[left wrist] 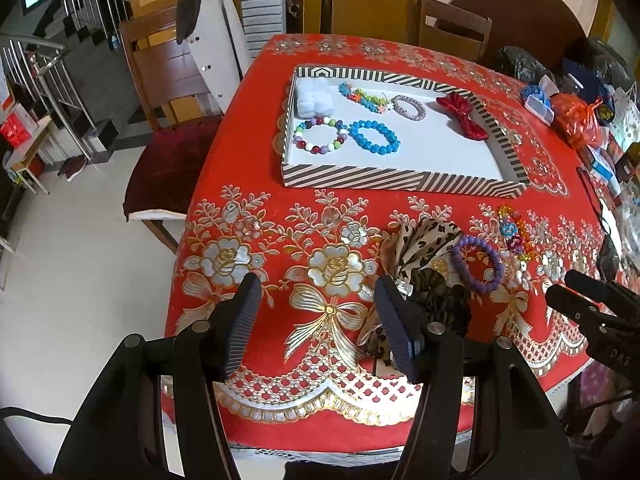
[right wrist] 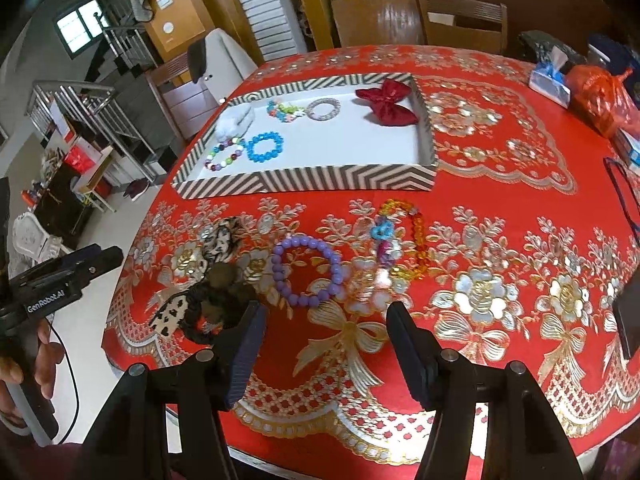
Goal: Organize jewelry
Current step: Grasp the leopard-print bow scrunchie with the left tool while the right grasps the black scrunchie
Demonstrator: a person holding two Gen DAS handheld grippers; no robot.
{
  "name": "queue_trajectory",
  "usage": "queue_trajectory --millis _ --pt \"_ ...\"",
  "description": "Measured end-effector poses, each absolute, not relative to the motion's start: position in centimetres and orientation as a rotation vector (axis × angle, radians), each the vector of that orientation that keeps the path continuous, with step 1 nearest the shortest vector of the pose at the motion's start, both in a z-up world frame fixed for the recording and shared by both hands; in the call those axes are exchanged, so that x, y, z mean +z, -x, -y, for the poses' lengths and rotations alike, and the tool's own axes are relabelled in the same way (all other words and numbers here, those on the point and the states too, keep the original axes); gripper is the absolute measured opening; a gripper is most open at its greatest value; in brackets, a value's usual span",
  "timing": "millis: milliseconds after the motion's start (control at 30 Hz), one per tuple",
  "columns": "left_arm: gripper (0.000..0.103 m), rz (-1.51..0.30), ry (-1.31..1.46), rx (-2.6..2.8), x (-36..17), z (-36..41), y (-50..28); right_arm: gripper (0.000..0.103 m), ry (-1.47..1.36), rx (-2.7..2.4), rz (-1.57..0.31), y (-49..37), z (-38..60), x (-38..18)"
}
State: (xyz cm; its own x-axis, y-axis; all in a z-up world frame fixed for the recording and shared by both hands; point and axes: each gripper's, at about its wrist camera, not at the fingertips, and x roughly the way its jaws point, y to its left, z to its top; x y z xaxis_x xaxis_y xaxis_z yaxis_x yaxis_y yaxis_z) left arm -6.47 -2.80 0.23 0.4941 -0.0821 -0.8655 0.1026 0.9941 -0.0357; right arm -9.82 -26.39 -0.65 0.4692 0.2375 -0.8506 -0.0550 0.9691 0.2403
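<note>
Purple bead bracelet (right wrist: 307, 271) just beyond right gripper (right wrist: 324, 344), jaws apart, empty; left gripper (left wrist: 316, 320) likewise apart, partly hiding leopard-print scrunchie (left wrist: 430, 276).

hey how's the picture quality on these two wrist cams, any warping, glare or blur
Left wrist view: strong fisheye bend, the striped tray bows, corners go black, gold tablecloth print glints, beads stay sharp. Right wrist view: the same curving, daylight blows out the window, the purple bracelet is crisp, no motion blur.
</note>
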Motion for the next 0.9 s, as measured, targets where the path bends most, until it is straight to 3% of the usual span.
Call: queue_trajectory --millis 900 --pt "0.06 -1.205 0.172 -0.278 -2.2 1.5 4.8 0.06 -0.218 0.175 -1.123 9.5 26.8 -2.6"
